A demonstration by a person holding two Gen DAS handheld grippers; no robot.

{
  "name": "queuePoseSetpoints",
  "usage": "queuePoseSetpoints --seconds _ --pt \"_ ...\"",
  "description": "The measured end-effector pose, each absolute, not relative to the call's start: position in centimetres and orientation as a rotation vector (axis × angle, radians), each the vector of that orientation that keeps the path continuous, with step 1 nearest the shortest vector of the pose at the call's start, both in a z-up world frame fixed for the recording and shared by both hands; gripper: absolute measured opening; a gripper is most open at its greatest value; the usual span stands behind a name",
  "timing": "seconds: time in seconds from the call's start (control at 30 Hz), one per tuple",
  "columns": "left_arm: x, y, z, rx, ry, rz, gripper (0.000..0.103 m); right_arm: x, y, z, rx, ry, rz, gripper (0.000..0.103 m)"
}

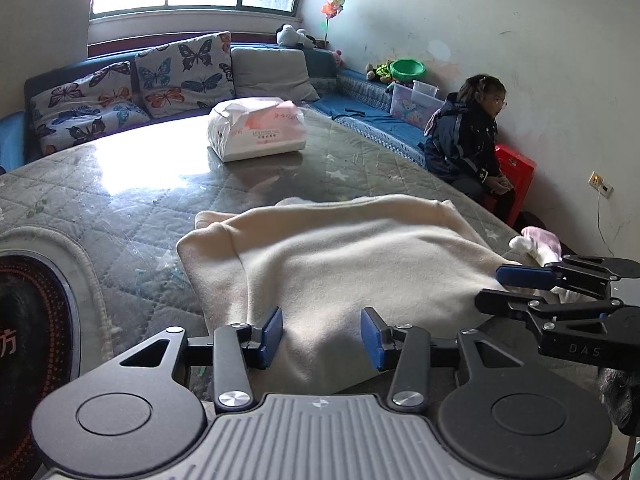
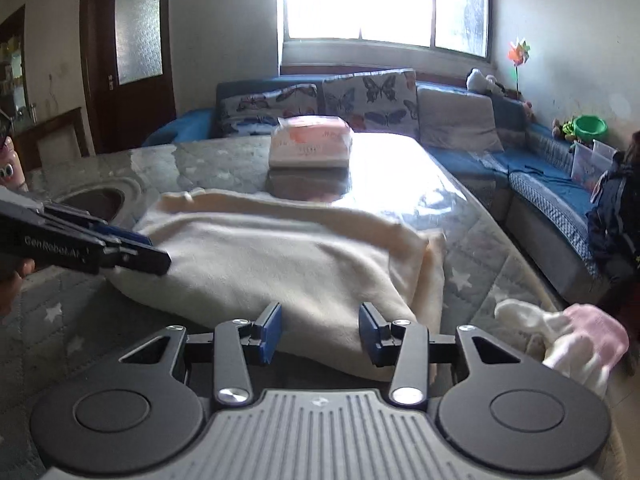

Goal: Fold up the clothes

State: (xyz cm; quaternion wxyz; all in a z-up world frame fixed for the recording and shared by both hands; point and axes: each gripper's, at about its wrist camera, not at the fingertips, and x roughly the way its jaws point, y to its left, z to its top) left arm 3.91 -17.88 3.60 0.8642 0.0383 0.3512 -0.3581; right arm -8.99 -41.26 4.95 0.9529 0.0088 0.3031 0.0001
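Observation:
A cream fleece garment lies partly folded on the quilted grey table; it also shows in the right wrist view. My left gripper is open, its blue pads just above the garment's near edge. My right gripper is open over the garment's near right edge. The right gripper also shows at the right of the left wrist view, at the garment's right side. The left gripper shows at the left of the right wrist view, at the garment's left corner.
A pink and white small garment lies at the table's right edge. A white plastic-wrapped pack sits at the far middle. A round inset burner is at the left. A child sits by the blue sofa.

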Motion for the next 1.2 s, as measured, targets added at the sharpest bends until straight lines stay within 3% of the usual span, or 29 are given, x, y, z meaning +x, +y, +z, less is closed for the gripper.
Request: queuePoseSetpoints --seconds 0.4,0.7,1.2 --pt "3.1 -18.9 3.2 0.127 0.724 -0.747 0.048 -7.5 -38.4 4.8 -0.019 0.606 0.065 0.052" --pt "1.7 -18.2 3.8 0.123 0.711 -0.731 0.057 -8.4 -37.7 4.8 -0.018 0.600 0.053 0.078" --pt "-1.7 -15.5 4.5 0.117 0.672 -0.662 0.085 -11.5 -36.7 5.3 0.001 0.564 0.014 0.100"
